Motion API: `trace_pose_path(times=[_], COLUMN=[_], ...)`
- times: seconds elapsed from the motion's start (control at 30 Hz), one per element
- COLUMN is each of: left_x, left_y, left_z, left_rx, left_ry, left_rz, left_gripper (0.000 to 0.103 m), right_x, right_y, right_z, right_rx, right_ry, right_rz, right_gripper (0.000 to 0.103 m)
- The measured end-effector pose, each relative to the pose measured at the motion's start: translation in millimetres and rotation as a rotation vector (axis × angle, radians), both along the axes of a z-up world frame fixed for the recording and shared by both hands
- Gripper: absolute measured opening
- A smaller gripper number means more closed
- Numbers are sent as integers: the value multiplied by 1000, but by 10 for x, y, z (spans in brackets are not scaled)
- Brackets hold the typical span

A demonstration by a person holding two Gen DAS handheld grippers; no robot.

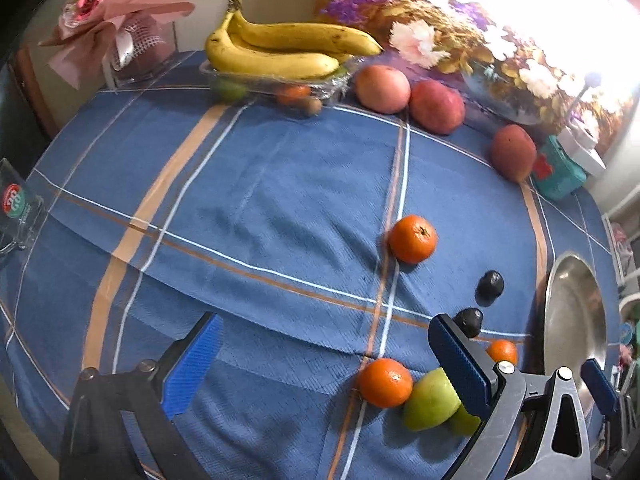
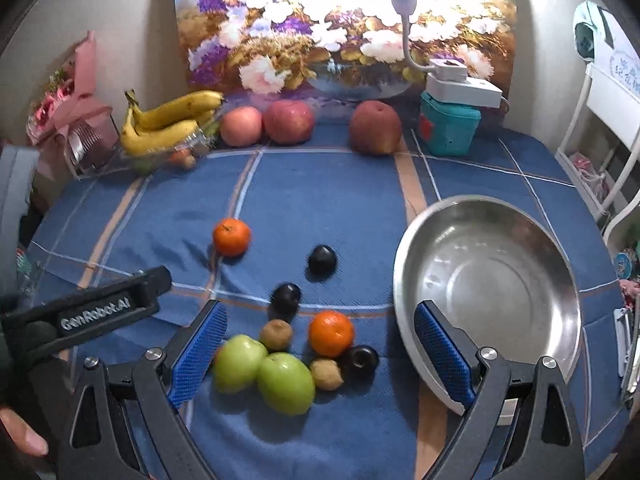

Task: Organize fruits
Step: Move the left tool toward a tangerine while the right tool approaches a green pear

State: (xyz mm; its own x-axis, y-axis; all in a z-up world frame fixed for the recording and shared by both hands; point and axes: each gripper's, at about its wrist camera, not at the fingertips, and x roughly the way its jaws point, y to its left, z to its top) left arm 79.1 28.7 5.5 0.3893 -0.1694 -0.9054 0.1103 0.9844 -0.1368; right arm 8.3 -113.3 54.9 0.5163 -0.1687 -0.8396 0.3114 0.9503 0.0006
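A cluster of small fruit lies on the blue cloth: two green apples (image 2: 285, 383), an orange (image 2: 331, 333), two kiwis (image 2: 276, 334) and dark plums (image 2: 285, 298). Another orange (image 2: 231, 237) lies apart, farther back. An empty steel bowl (image 2: 488, 296) stands at the right. My right gripper (image 2: 320, 356) is open and empty, hovering over the cluster. My left gripper (image 1: 324, 364) is open and empty, left of an orange (image 1: 385, 382) and a green apple (image 1: 432, 400).
Bananas (image 2: 168, 124) lie on a clear tray with small fruit at the back left. Three red apples (image 2: 288, 121) line the back by a flower painting. A teal box (image 2: 449, 128) with a white lamp stands back right. A pink bouquet (image 2: 72, 100) is at the far left.
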Motion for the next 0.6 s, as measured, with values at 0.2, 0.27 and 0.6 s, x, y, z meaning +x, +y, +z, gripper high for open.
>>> trace_pose_path(times=[0.2, 0.27, 0.6], left_x=[-12, -17, -43], left_y=[-11, -19, -65], left_z=[-35, -31, -290], left_rx=[4, 8, -121], left_ry=[20, 17, 172], left_rz=[-8, -12, -43], left_gripper=[103, 103, 100], right_x=[-77, -98, -76], right_y=[-72, -123, -114], right_z=[-86, -102, -277], right_rx=[41, 80, 120], right_ry=[14, 11, 115], right_rz=[-35, -65, -27], right_gripper=[95, 95, 95])
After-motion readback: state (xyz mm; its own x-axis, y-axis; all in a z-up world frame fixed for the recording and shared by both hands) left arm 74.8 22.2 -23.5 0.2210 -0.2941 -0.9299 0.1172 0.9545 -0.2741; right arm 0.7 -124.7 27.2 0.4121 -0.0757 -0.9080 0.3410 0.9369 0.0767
